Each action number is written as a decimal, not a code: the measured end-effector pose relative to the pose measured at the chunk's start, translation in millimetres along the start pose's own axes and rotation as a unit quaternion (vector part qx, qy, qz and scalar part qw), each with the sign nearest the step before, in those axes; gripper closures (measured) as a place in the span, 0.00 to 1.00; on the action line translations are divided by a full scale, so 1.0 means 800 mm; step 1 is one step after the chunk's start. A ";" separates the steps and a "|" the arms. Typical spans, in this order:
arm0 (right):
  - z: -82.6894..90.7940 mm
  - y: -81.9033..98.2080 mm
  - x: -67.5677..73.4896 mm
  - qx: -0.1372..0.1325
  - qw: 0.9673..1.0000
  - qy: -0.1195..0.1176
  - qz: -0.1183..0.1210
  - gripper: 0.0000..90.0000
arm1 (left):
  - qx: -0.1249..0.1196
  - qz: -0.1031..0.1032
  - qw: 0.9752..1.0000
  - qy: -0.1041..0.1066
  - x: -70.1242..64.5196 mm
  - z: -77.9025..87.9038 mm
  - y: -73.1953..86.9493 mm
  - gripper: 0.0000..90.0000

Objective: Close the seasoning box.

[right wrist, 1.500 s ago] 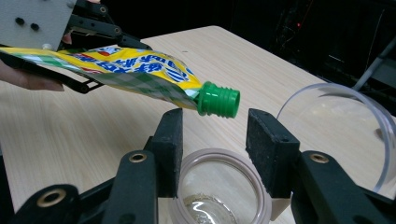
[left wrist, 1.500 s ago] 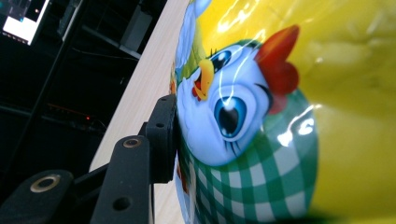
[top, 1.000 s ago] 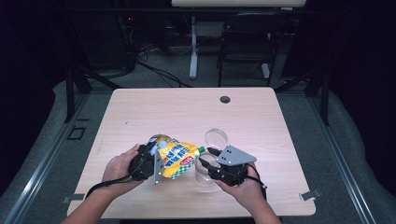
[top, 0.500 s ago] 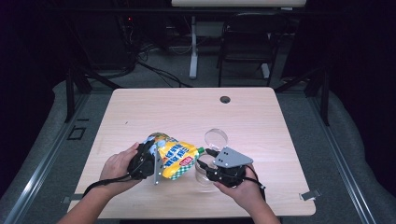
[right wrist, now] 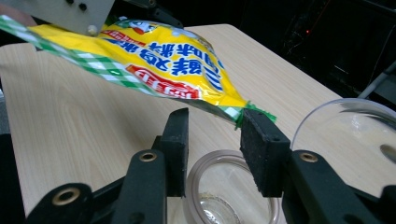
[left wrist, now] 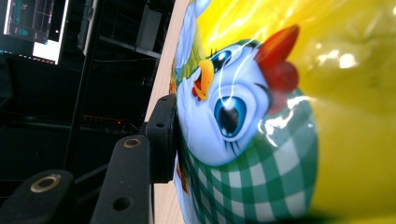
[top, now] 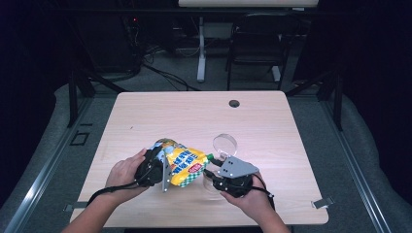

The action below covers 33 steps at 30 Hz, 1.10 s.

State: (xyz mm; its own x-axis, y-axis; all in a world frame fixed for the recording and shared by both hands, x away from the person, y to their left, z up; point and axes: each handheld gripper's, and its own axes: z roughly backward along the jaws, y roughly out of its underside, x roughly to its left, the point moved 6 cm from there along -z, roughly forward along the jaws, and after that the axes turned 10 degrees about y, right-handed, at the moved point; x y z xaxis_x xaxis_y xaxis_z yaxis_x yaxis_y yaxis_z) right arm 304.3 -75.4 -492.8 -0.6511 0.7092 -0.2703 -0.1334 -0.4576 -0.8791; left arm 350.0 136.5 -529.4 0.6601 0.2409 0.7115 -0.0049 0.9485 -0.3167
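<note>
**benchtop_al:** Where's the snack bag (top: 183, 165) at this point?

**gripperfan:** It's held up off the wooden table (top: 160, 116), near the front edge and a bit left of centre, lying roughly level. The left gripper (top: 163, 167) is clamped across its fat end. In the left gripper view one black pad (left wrist: 163, 137) is seen pressed flat against the printed chicken and the green check pattern. The other jaw is hidden behind the bag.

**benchtop_al:** And the right one?

**gripperfan:** The right gripper (top: 210, 170) is parked at the bag's pointed green corner (right wrist: 252, 114). Its jaws have just been closing, but a gap is still left between them. The corner is seen just above the right-hand pad (right wrist: 261, 149) in the right gripper view. Whether it's actually touched can't be told, and nothing is pinched yet. So: jaws apart.

**benchtop_al:** Anything under it?

**gripperfan:** A clear glass jar (right wrist: 229, 196) is stood right below the right jaws, mouth up, with something pale at the bottom. A clear round lid (top: 225, 143) is laid on the table just beyond, to the right of the bag's tip. A small dark disc (top: 234, 103) is set into the far side of the tabletop, well apart from everything.
</note>
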 end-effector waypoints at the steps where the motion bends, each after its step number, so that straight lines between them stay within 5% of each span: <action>1: 0.000 0.000 0.001 0.001 1.000 0.000 0.003 0.71 | 0.002 -0.002 1.000 0.000 0.000 0.000 0.000 0.64; 17: -0.006 0.008 0.003 0.022 0.999 0.012 0.021 0.76 | 0.017 -0.029 0.999 -0.006 -0.002 -0.003 -0.004 0.64; 33: -0.010 0.012 0.009 0.030 0.997 0.052 0.055 0.79 | 0.026 -0.042 0.999 -0.012 -0.001 -0.002 -0.007 0.64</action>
State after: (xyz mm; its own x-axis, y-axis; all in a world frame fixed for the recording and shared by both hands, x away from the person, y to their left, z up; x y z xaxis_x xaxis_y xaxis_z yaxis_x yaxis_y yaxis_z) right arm 304.5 -70.5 -506.2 -0.5839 0.7027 -0.4066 -0.1117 -0.5656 -0.8171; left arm 350.7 130.6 -528.9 0.6411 0.1652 0.7495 0.0093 0.9748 -0.2228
